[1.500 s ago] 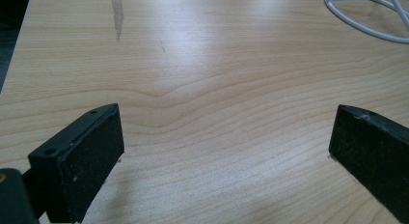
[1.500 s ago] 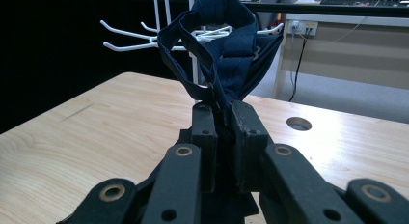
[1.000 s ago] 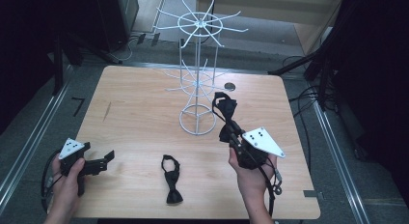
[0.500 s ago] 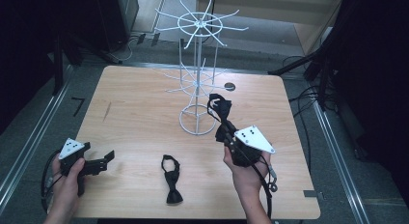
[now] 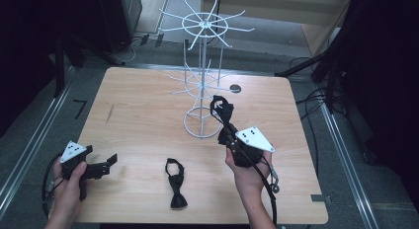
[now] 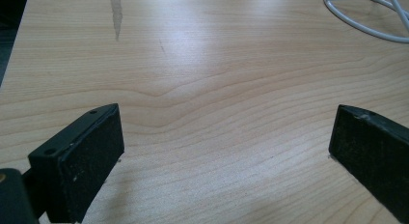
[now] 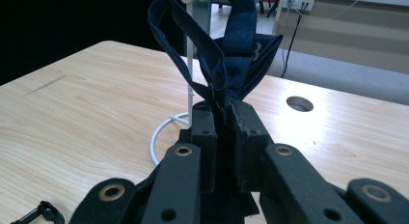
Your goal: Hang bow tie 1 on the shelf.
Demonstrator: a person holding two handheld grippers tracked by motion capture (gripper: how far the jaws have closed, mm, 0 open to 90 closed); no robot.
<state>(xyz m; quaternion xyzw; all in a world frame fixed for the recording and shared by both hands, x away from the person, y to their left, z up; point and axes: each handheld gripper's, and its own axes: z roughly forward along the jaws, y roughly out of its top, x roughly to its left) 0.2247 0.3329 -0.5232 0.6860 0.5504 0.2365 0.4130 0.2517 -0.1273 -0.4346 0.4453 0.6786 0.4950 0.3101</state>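
Dark navy fabric bow tie (image 7: pixel 226 55) pinched in the right gripper (image 5: pixel 225 133), lifted beside the white wire spinner rack (image 5: pixel 201 81).

Right gripper (image 7: pixel 224 113) pressed together on the bow tie's knot, strap loop rising above the jaws, close to the rack's upright pole and over its ring base (image 5: pixel 202 124). Left gripper (image 5: pixel 109 161) spread wide, nothing between its jaws, held low over the light wooden counter (image 5: pixel 138 110) near the front-left corner; same spread in the left gripper view (image 6: pixel 226 151), bare wood grain beyond. Second black bow tie (image 5: pixel 175 182) flat on the counter between the two hands, well apart from both grippers. Round cable hole (image 5: pixel 235 88) in the counter behind the rack.
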